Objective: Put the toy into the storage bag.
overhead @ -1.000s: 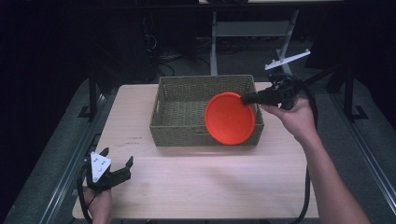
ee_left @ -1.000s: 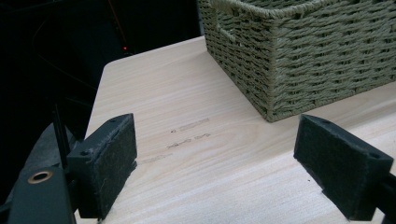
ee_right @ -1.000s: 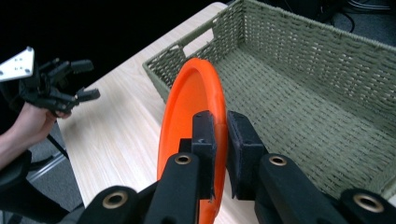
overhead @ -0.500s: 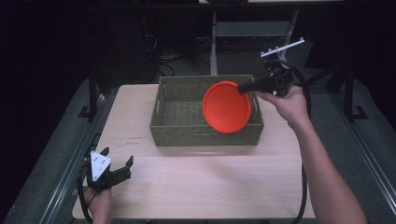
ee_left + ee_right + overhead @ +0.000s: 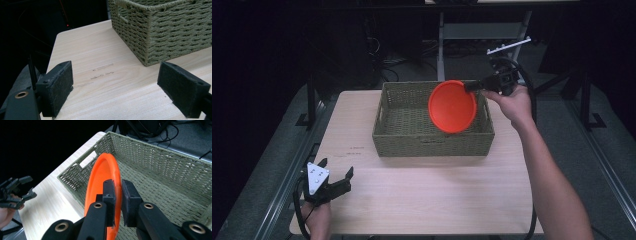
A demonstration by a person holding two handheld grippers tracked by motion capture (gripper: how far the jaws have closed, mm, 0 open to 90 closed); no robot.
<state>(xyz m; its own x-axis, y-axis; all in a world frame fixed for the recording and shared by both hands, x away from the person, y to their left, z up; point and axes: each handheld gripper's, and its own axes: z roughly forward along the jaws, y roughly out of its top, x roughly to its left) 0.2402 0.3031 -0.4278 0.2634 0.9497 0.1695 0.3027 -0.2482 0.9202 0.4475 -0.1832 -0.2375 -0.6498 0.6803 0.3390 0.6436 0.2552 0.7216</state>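
The right gripper (image 5: 473, 86) is clenched on the rim of the round orange plastic plate (image 5: 452, 106). In the right gripper view the two black pads press on either side of the plate's edge (image 5: 103, 182). The plate hangs on edge, tilted, above the right half of the rectangular woven olive-green wicker basket (image 5: 404, 142); whether its lower rim touches the basket floor cannot be told. The hand (image 5: 512, 102) holding this gripper is over the basket's right end wall.

The basket stands on the far half of the light wooden table (image 5: 427, 195), its long side facing the person.

The left gripper (image 5: 334, 181) is released: in the left gripper view its padded jaws stand wide apart with bare tabletop (image 5: 110, 82) between them. It sits at the near left corner of the table, well apart from the basket (image 5: 160, 32), and grasps nothing.
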